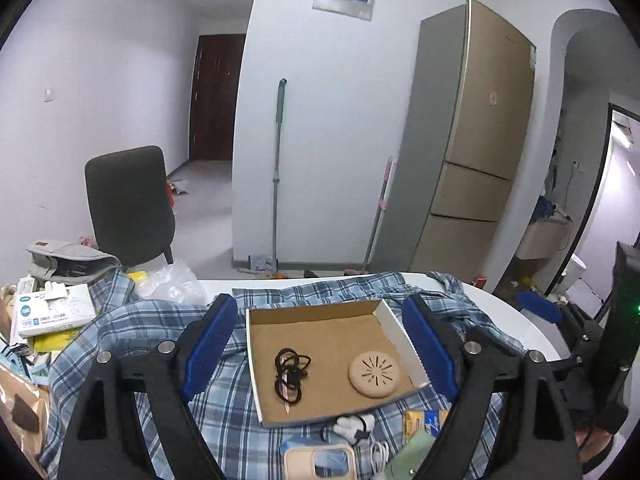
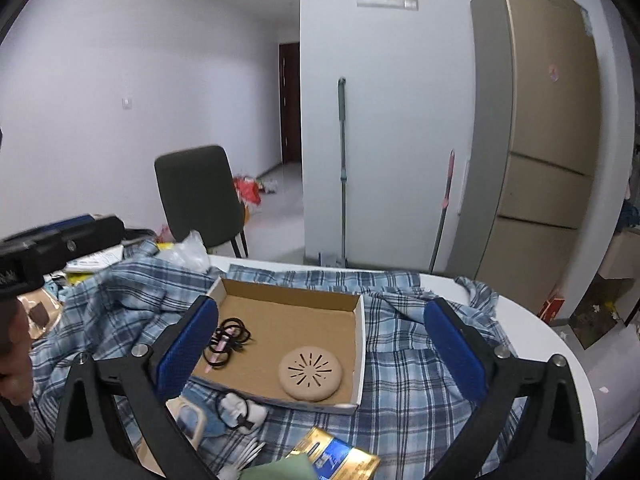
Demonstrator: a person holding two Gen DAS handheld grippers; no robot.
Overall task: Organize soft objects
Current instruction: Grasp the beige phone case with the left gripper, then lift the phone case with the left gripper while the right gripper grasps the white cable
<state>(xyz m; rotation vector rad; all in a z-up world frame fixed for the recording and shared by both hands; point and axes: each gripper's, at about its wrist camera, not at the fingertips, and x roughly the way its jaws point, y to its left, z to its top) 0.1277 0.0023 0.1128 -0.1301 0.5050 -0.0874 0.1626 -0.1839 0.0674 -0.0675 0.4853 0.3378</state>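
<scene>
The left tongs (image 1: 320, 344) stood wide apart with nothing between their bumpy blue pads (image 1: 210, 346). The right tongs (image 2: 320, 354) were spread wide too, and they held nothing.

Both pointed down at a flat cardboard box (image 1: 320, 312) with low walls. It was brown inside and white along one edge. The box sat on a soft checked shirt (image 1: 224, 400), blue and white, all rumpled over the round white counter (image 2: 532, 320).

Inside the box lay a bunch of thin black hair ties (image 1: 290, 374), looped and tangled, with a bit of pink among them. Near them, but not touching, lay a round tan pad (image 1: 374, 372). It looked flat and squishy, with little slits cut like sun rays.

Just in front of the box, on the shirt, sat a small white fluffy thing (image 2: 240, 408) with a black loop on it. A shiny gold and blue packet (image 2: 340, 458) lay close to it. A pale phone case (image 1: 320, 462) with a see-through window was there as well.

On the left side of the counter lay a grey cloth pouch (image 1: 68, 260), some paper boxes (image 1: 52, 312) and a crinkly clear bag (image 1: 172, 284).

Behind the counter stood a dark padded chair (image 1: 130, 204), a tall gold fridge (image 1: 480, 140) and a long mop pole (image 1: 277, 168) leaning on the white wall.
</scene>
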